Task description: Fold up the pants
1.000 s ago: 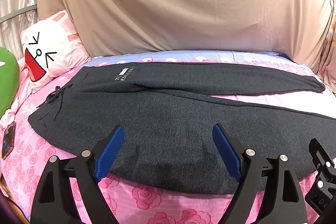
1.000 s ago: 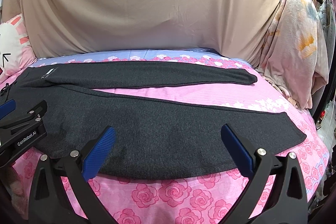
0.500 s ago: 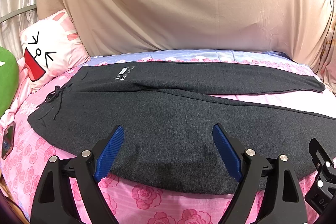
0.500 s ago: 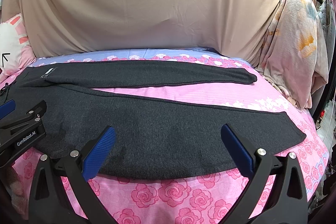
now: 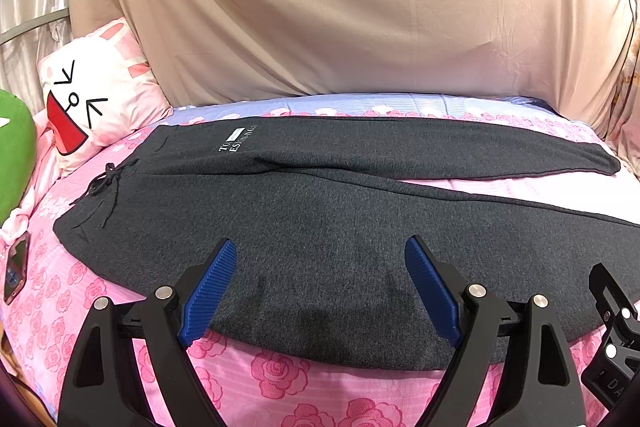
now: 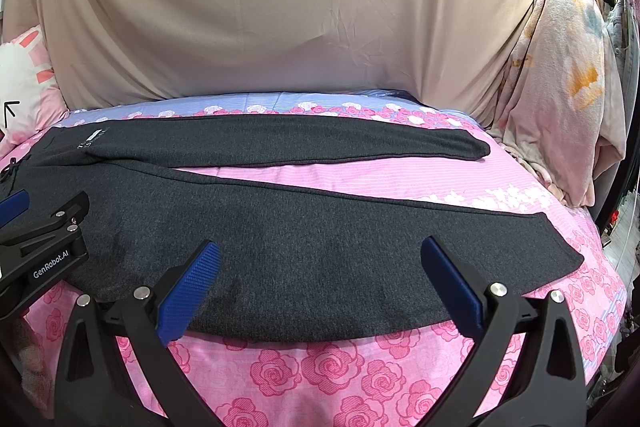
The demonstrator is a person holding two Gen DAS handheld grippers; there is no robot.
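Dark grey pants (image 5: 320,211) lie flat on the pink rose bedsheet, waist with drawstring at the left, both legs spread toward the right in a V. They also show in the right wrist view (image 6: 320,235), with the near leg's cuff at the right. My left gripper (image 5: 322,287) is open and empty, just above the near edge of the pants by the hip. My right gripper (image 6: 320,287) is open and empty, above the near leg's front edge. The left gripper's body (image 6: 44,239) shows at the left of the right wrist view.
A beige sheet (image 5: 340,7) hangs behind the bed. A white and pink cartoon pillow (image 5: 92,95) and a green cushion (image 5: 14,155) sit at the left. A phone (image 5: 14,271) lies near the bed's left edge. Draped clothes (image 6: 560,87) hang at the right.
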